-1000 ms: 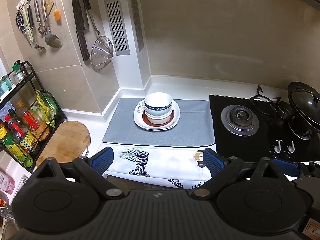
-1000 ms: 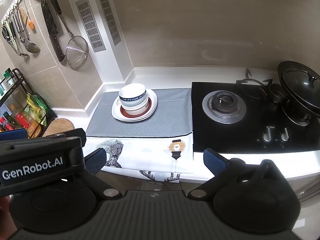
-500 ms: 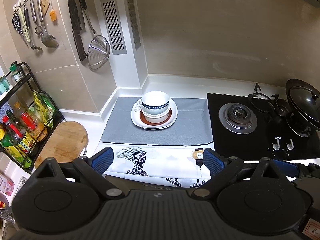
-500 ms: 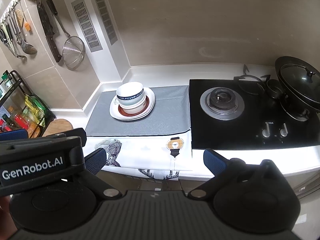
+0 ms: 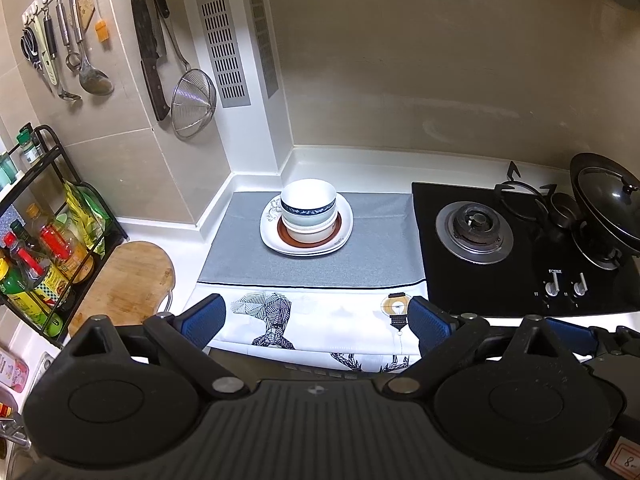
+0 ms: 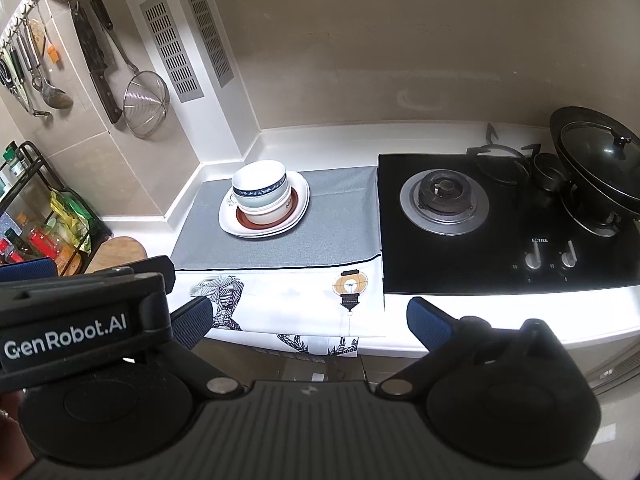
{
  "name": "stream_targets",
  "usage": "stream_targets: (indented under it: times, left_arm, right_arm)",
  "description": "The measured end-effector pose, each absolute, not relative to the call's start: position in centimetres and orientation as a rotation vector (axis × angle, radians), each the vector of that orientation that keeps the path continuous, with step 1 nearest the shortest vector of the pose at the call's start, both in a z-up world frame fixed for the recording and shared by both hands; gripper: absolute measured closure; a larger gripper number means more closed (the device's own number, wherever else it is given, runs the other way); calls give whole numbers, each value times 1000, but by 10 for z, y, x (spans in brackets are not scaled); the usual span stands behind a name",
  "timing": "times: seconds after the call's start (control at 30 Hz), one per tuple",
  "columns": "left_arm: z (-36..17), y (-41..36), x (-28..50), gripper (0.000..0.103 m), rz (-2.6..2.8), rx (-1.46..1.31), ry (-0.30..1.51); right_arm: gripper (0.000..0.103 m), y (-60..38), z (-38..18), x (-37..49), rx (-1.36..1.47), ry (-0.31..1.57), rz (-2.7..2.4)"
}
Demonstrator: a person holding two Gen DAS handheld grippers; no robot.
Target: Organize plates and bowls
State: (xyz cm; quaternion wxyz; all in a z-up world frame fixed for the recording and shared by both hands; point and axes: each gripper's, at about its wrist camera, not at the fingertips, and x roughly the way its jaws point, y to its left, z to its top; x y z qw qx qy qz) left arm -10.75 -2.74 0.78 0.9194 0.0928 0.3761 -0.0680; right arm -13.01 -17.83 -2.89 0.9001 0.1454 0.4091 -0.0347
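A stack of bowls point(image 5: 308, 212) point(image 6: 260, 194), the top one white with a blue band, sits on stacked white plates point(image 5: 272, 236) point(image 6: 298, 204) with a brown-rimmed plate between. The stack stands on a grey mat point(image 5: 360, 264) point(image 6: 336, 240). My left gripper point(image 5: 316, 320) is open and empty, held back over the counter's front edge. My right gripper point(image 6: 310, 318) is open and empty, also in front of the counter. The left gripper's body point(image 6: 80, 320) shows at the left of the right wrist view.
A black gas hob point(image 5: 520, 248) point(image 6: 500, 220) with a lidded wok point(image 5: 608, 204) point(image 6: 600, 160) is at the right. A wooden board point(image 5: 124, 284) and a bottle rack point(image 5: 40, 232) are at the left. Utensils and a strainer point(image 5: 194, 100) hang on the wall. A printed white cloth point(image 5: 320, 320) hangs over the counter edge.
Both grippers have drawn back and up from the counter, so the stack of dishes looks smaller and farther. Both stay open.
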Motion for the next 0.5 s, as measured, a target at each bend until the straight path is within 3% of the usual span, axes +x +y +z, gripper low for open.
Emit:
stream_targets:
  times: [0.5]
  left_arm:
    - [8, -28, -110, 4, -144, 195, 767]
  right_arm:
    - [0, -180, -29, -134, 310, 843, -73]
